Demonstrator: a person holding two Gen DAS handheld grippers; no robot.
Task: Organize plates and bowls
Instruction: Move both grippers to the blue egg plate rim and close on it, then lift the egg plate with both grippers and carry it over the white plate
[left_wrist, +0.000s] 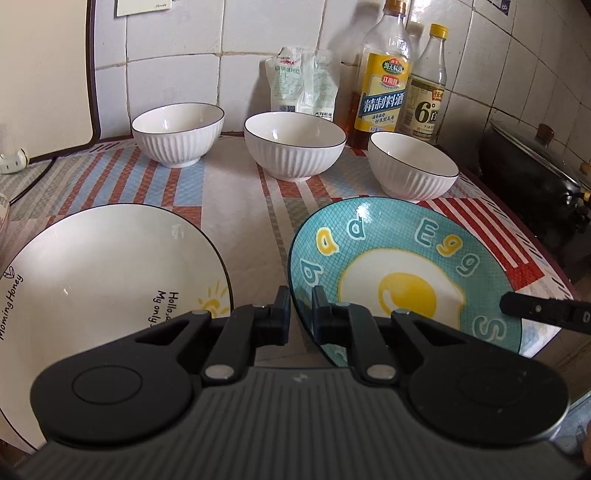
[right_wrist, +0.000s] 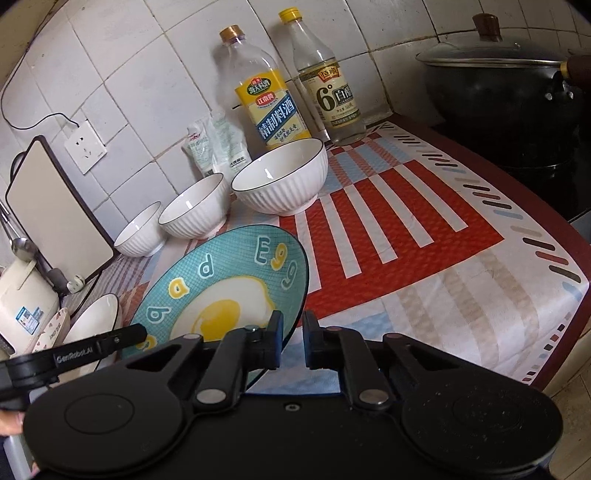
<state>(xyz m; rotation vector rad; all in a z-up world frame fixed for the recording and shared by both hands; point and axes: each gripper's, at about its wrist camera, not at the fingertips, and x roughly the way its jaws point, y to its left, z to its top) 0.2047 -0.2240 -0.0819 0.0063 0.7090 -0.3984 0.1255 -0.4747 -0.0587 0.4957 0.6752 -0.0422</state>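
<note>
A teal plate (left_wrist: 399, 258) (right_wrist: 221, 280) painted with a fried egg and letters lies on the patterned cloth. My left gripper (left_wrist: 301, 314) is shut on its left rim, and one finger (right_wrist: 136, 334) of it shows in the right wrist view. My right gripper (right_wrist: 293, 336) is shut on the opposite rim, with one finger (left_wrist: 517, 306) showing in the left wrist view. A white plate (left_wrist: 103, 273) (right_wrist: 96, 317) with black lettering lies to the left. Behind stand three white ribbed bowls: left (left_wrist: 177, 134) (right_wrist: 142, 232), middle (left_wrist: 295, 146) (right_wrist: 195, 210) and right (left_wrist: 412, 164) (right_wrist: 280, 181).
Two bottles (left_wrist: 384, 92) (left_wrist: 424, 99) and a pouch (left_wrist: 301, 85) stand against the tiled wall. A lidded black wok (right_wrist: 509, 85) sits on the stove at right. A cutting board (right_wrist: 55, 206) and a rice cooker (right_wrist: 26, 295) are at far left. The counter edge (right_wrist: 569, 332) runs along the right.
</note>
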